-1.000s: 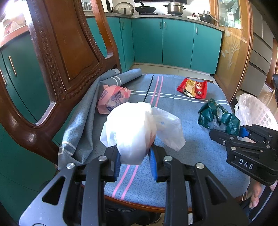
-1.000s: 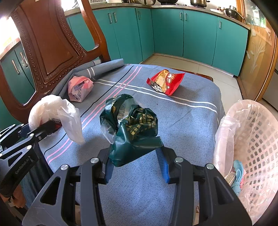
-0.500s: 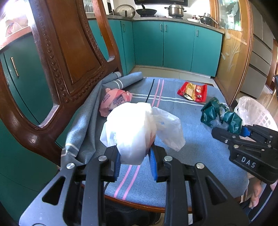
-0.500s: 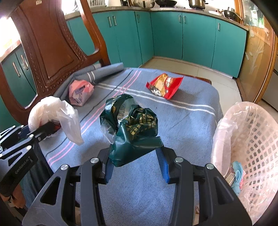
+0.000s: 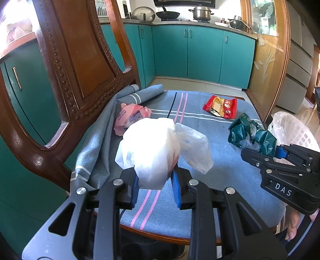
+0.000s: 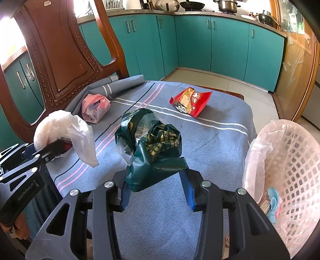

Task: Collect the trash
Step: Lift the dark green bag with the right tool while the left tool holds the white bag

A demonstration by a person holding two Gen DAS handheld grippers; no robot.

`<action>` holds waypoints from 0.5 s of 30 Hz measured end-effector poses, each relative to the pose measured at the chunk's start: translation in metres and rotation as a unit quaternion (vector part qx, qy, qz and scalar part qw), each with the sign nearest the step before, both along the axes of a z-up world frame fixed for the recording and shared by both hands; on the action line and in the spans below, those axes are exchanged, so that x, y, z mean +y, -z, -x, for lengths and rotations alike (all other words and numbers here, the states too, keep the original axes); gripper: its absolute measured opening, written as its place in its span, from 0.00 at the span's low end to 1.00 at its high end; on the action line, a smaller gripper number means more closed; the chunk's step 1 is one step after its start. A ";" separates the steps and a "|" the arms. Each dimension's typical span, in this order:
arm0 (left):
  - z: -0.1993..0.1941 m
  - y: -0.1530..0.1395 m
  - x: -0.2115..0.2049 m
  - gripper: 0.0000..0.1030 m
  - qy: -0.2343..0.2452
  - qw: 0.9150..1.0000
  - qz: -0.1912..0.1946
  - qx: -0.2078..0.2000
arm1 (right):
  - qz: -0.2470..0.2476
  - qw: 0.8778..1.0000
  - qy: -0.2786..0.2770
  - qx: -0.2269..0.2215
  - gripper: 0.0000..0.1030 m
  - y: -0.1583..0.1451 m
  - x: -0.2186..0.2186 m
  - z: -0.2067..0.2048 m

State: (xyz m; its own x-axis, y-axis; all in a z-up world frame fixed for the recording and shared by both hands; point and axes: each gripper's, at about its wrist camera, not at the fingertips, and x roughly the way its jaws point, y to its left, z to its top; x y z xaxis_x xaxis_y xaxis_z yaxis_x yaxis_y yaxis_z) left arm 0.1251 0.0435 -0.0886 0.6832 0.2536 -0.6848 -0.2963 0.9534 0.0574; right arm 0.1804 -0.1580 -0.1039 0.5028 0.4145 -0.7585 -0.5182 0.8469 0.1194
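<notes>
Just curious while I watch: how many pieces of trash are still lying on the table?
2: a pink wrapper by the chair, a red packet at the far side. The basket's contents are partly hidden.

1. A home kitchen with a dining area.
2. Glossy teal cabinet doors with metal bar handles [image 6: 212,50] run along the walls under a grey countertop [image 5: 200,22].
3. A steel lidded pot [image 5: 200,12], a black wok [image 5: 167,14] and a domed steel lid [image 5: 143,13] sit there.
4. A carved dark-wood dining chair [image 5: 80,60] stands at a round wooden table under a blue-grey striped tablecloth [image 6: 220,120].
</notes>
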 end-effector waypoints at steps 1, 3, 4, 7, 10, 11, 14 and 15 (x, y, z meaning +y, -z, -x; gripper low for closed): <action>0.000 0.000 0.000 0.28 -0.001 1.000 0.000 0.000 | 0.000 1.000 0.000 0.000 0.43 0.000 0.000 0.000; 0.000 0.000 0.000 0.28 0.000 1.000 0.000 0.000 | 0.000 1.000 -0.001 0.000 0.43 0.000 0.000 0.000; 0.000 0.000 0.000 0.28 0.000 1.000 0.000 0.000 | 0.000 1.000 0.000 -0.001 0.43 -0.001 -0.001 0.000; 0.000 0.000 0.000 0.28 0.000 1.000 0.000 -0.002 | -0.001 1.000 -0.001 0.000 0.43 0.000 0.000 0.000; 0.000 0.000 0.001 0.28 0.000 1.000 0.000 -0.002 | -0.001 1.000 -0.001 0.000 0.43 0.000 0.000 0.000; 0.000 0.000 0.001 0.28 0.000 1.000 0.000 -0.002 | 0.000 1.000 -0.002 0.000 0.43 0.000 0.001 0.000; 0.000 0.000 0.001 0.28 0.000 1.000 0.000 -0.003 | 0.002 1.000 -0.004 0.000 0.43 0.001 0.001 0.000; 0.000 0.000 0.001 0.28 0.000 1.000 0.000 -0.002 | 0.002 1.000 -0.004 0.001 0.43 0.001 0.001 0.000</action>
State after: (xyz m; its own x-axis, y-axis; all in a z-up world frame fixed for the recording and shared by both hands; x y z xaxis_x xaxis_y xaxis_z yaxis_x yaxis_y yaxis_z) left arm 0.1253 0.0447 -0.0885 0.6863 0.2535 -0.6817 -0.2963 0.9534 0.0563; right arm 0.1800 -0.1567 -0.1048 0.4986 0.4155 -0.7608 -0.5250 0.8431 0.1164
